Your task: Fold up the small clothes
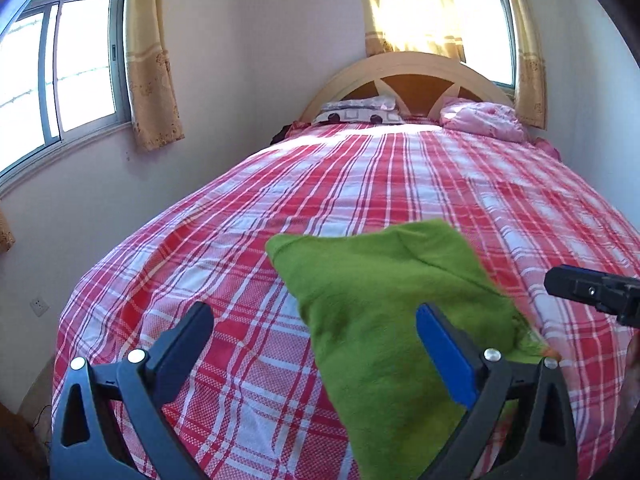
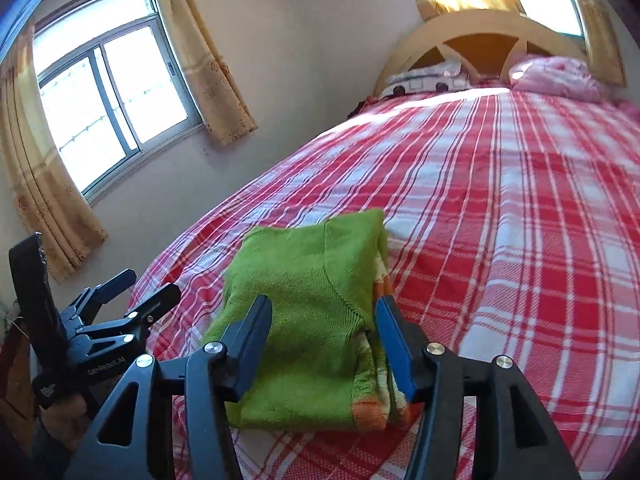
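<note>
A small green knitted garment (image 1: 380, 300) with orange and cream trim lies folded in a compact stack on the red plaid bed sheet (image 1: 280, 200). My left gripper (image 1: 316, 320) is open just above the sheet, its right finger over the garment's left part. In the right wrist view the garment (image 2: 304, 308) lies between the open fingers of my right gripper (image 2: 322, 320), which holds nothing. The left gripper (image 2: 136, 292) shows at the left of that view, open. The right gripper's tip (image 1: 588, 292) shows at the right edge of the left wrist view.
The bed fills most of both views. A patterned pillow (image 1: 360, 110) and a pink quilt (image 1: 480, 118) lie against the arched wooden headboard (image 1: 404, 68). Windows with yellow curtains (image 1: 150, 68) stand left and behind the headboard. The wall runs along the bed's left side.
</note>
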Demonstrator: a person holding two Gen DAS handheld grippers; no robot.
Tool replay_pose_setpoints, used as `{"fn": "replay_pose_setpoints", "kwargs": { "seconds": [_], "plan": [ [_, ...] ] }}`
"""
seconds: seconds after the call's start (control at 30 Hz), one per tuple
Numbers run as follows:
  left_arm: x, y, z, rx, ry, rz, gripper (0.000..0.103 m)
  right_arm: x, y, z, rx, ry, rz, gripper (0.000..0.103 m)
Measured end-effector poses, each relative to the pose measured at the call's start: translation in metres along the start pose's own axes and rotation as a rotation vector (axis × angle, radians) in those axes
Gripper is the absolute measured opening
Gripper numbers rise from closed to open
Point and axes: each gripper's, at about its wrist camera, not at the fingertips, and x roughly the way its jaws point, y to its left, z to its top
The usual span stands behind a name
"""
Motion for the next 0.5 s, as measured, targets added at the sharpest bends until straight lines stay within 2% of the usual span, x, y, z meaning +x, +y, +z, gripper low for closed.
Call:
{"fn": "replay_pose_setpoints", "kwargs": {
  "seconds": [0.2,0.5],
  "plan": [
    [-0.032,-0.005,0.017,-0.011,-0.079,-0.039,0.103,-0.035,0.015,0.010,-0.068,-0.105,-0.057,0.063],
    [-0.045,-0.002,0.024,-0.027,-0.116,-0.046,0.103,-0.049,0.025,0.010,-0.096,-0.137,-0.075,0.064]
  ]
}}
